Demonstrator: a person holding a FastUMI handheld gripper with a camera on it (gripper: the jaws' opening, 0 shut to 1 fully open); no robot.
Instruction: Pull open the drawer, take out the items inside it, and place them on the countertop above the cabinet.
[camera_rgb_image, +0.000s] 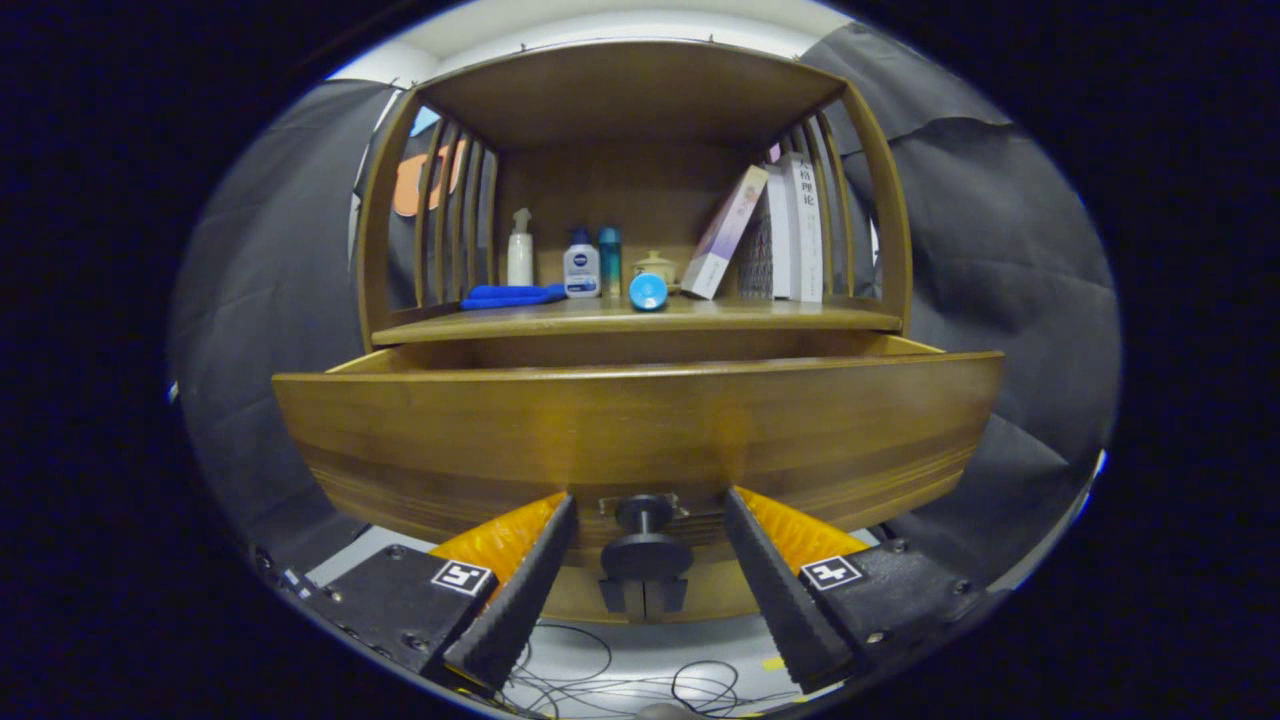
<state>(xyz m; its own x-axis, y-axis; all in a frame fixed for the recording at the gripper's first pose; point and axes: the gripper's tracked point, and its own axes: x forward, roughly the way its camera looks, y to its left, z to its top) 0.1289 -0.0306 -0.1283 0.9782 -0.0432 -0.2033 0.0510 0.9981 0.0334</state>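
Gripper view looks straight at a wooden cabinet (640, 200) with a slatted open shelf above and a drawer (640, 430) pulled partly out below it, filling the middle of the frame. The gripper (645, 560) sits low at the bottom centre, its two ridged black fingers (520, 590) spread wide on either side of the drawer's small dark knob (645, 545). Neither finger touches the knob; there is clear space on both sides, so the tongs hold nothing.

The drawer front hides its inside from this low angle, so what lies in it cannot be told. On the countertop (620, 318) above, at the centre of the frame, stand a white pump bottle (520, 255), a white bottle with a blue cap (581, 265), a teal bottle (609, 258), a small cream jar (655, 266) and a blue round-ended tube (648, 291) lying on its side, with a blue cloth (510, 296) to their left and leaning books (770, 235) to the right.

The drawer looks open enough to reach into, judging by the gap behind its front. To do the step well, the gripper should probably back off the knob, rise above the front edge and tilt down until the contents come into sight before closing on anything. Bare wood along the front of the countertop, ahead of the bottles, seems the safest landing spot.
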